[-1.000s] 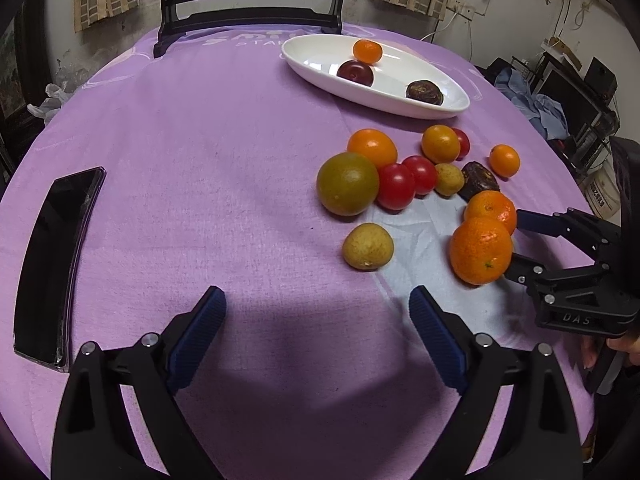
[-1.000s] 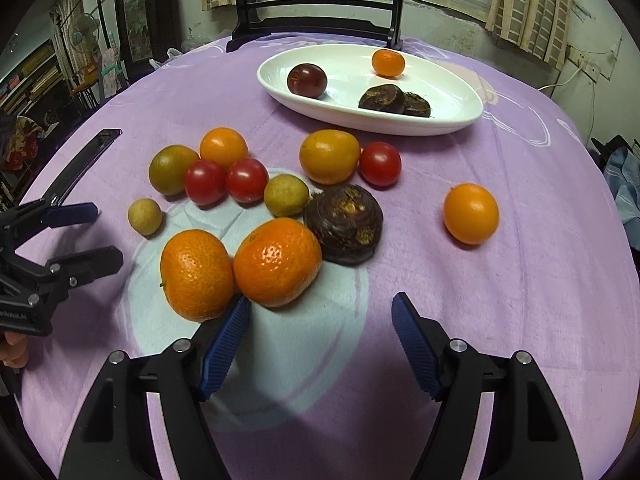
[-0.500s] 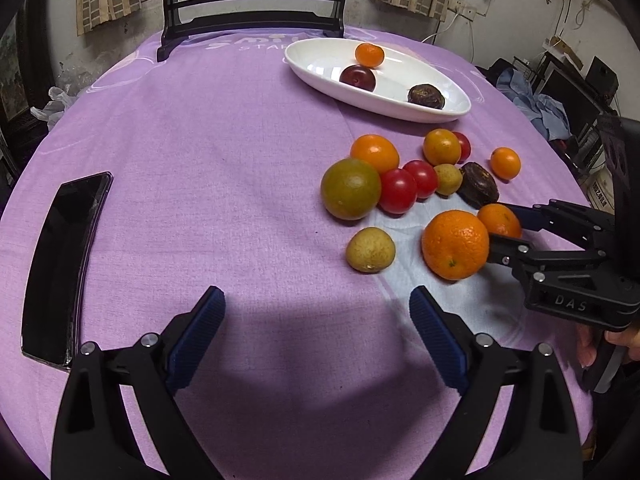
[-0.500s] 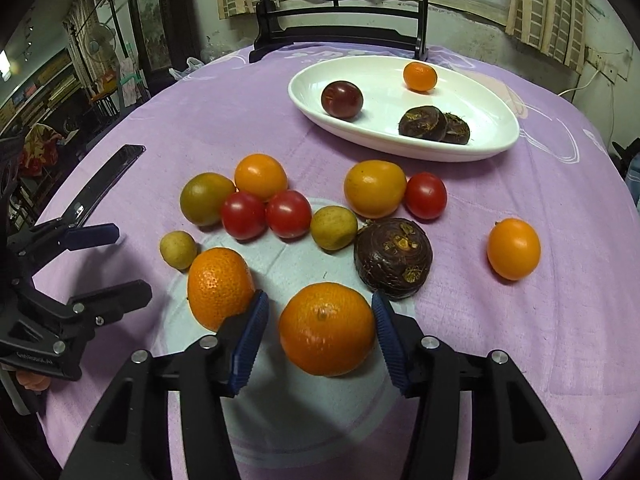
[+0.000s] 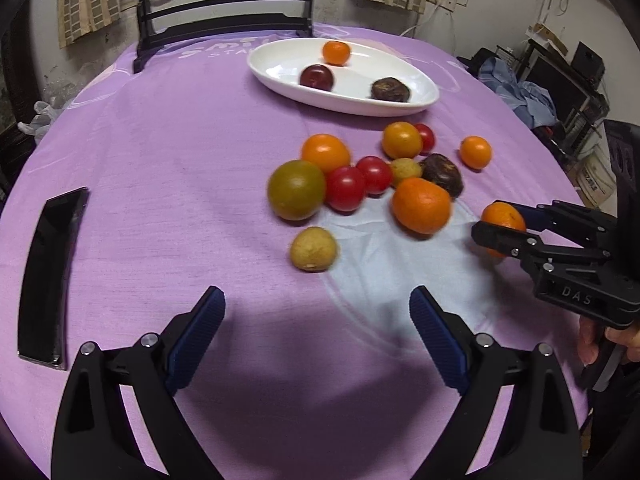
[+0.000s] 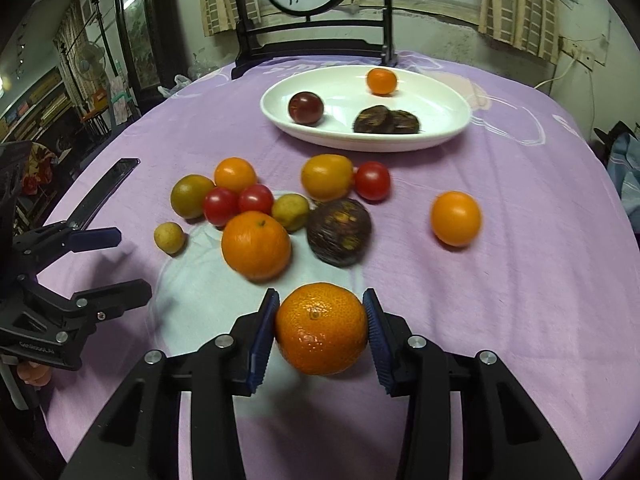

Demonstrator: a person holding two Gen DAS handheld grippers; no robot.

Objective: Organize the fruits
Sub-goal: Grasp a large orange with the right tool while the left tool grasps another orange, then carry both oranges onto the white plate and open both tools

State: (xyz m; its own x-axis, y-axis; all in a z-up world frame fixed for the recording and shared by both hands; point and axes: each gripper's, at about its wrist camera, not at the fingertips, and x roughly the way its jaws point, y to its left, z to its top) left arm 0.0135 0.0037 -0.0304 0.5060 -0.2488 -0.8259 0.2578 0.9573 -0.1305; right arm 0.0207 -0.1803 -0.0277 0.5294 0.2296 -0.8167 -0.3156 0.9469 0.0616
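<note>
My right gripper (image 6: 320, 330) is shut on an orange mandarin (image 6: 321, 328) and holds it just above the purple cloth; it also shows in the left wrist view (image 5: 502, 220). A second mandarin (image 6: 256, 245) lies in front of it, beside a dark brown fruit (image 6: 339, 231). Several tomatoes, small oranges and yellow-green fruits lie in a cluster behind. A white oval dish (image 6: 440, 98) at the back holds a small orange (image 6: 381, 81), a dark plum (image 6: 306, 108) and dark brown fruits (image 6: 386, 120). My left gripper (image 5: 316, 320) is open and empty, near a small yellow fruit (image 5: 313, 249).
A black phone (image 5: 50, 272) lies at the table's left edge. A dark wooden screen stand (image 5: 224, 28) stands behind the dish. A lone orange (image 6: 455, 218) lies to the right of the cluster. Room clutter lies beyond the right table edge.
My right gripper closed around the nearer mandarin and pulled it back from the cluster. The other mandarin rolled a little. My left gripper stayed open and barely moved.
</note>
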